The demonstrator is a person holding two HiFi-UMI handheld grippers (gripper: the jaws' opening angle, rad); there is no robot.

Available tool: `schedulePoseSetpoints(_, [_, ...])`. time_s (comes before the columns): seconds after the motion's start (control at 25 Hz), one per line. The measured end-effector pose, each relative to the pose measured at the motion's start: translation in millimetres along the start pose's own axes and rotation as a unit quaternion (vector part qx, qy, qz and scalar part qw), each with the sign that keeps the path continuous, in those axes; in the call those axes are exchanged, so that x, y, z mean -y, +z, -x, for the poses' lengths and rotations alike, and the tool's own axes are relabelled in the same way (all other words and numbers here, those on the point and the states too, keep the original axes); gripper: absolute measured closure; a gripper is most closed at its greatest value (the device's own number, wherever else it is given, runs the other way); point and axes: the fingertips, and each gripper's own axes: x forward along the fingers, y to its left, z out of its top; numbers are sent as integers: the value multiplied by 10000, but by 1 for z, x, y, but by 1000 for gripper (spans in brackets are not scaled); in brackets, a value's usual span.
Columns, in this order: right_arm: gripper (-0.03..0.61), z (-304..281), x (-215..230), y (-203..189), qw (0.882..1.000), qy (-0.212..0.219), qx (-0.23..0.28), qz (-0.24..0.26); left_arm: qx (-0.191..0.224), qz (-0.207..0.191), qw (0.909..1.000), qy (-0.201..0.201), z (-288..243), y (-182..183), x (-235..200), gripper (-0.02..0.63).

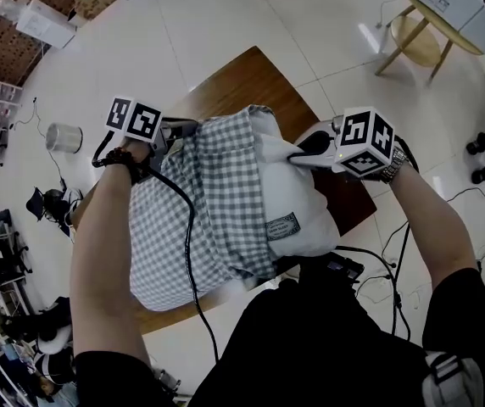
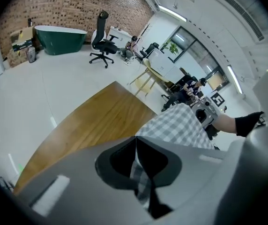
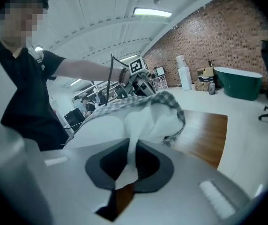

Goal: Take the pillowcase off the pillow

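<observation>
A white pillow (image 1: 298,202) lies half inside a grey-and-white checked pillowcase (image 1: 217,202) on a wooden table (image 1: 251,83). My left gripper (image 1: 177,134) is shut on a fold of the checked pillowcase (image 2: 181,125) at its far left edge; cloth runs between its jaws. At the pillow's exposed right end my right gripper (image 1: 306,153) is shut on a pinch of the white pillow (image 3: 148,118). Both hold the bundle lifted off the tabletop. A small label (image 1: 282,225) shows on the pillow's near side.
The wooden table (image 2: 96,121) stands on a white floor. A round stool (image 1: 416,39) and a table stand at the far right. A metal bin (image 1: 63,137) is at the left. Cables (image 1: 395,270) trail near the person's legs. An office chair (image 2: 103,43) stands far off.
</observation>
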Motion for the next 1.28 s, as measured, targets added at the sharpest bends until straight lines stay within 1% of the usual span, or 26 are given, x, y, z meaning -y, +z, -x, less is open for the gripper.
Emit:
schedulePoseSetpoints(0.12, [560,2,-18,2,9995,-176,-45,251,42,-10,9996,262,13,-18,-6,607])
schedulePoseSetpoints(0.28, [560,5,-40,2,9982,-427,-50,427,104,32,9980,626,31,-46,-14,607])
schedulePoseSetpoints(0.4, [560,17,-49,3,9963,-648,-41,569,208,88,9958,888,42,-60,-19,609])
schedulePoseSetpoints(0.52, [559,22,-55,7,9943,-887,-16,585,284,195,9935,1085,60,-77,-29,609])
schedulePoseSetpoints(0.64, [558,20,-63,14,9915,-1178,2,544,343,316,9914,1225,85,-102,-38,607])
schedulePoseSetpoints(0.76, [558,23,-57,10,9889,-1416,-18,448,356,456,9891,1356,97,-116,-45,607])
schedulePoseSetpoints(0.88, [558,26,-41,4,9872,-1566,-36,299,406,567,9870,1446,102,-120,-51,607])
schedulePoseSetpoints(1.0, [558,25,-28,-1,9861,-1653,-90,156,489,609,9863,1451,101,-120,-51,607])
schedulePoseSetpoints(1.12, [555,14,-23,-4,9853,-1693,-194,93,572,552,9875,1363,100,-125,-51,606])
schedulePoseSetpoints(1.28, [539,-2,-24,-5,9852,-1685,-285,114,724,341,9881,1313,102,-132,-51,602])
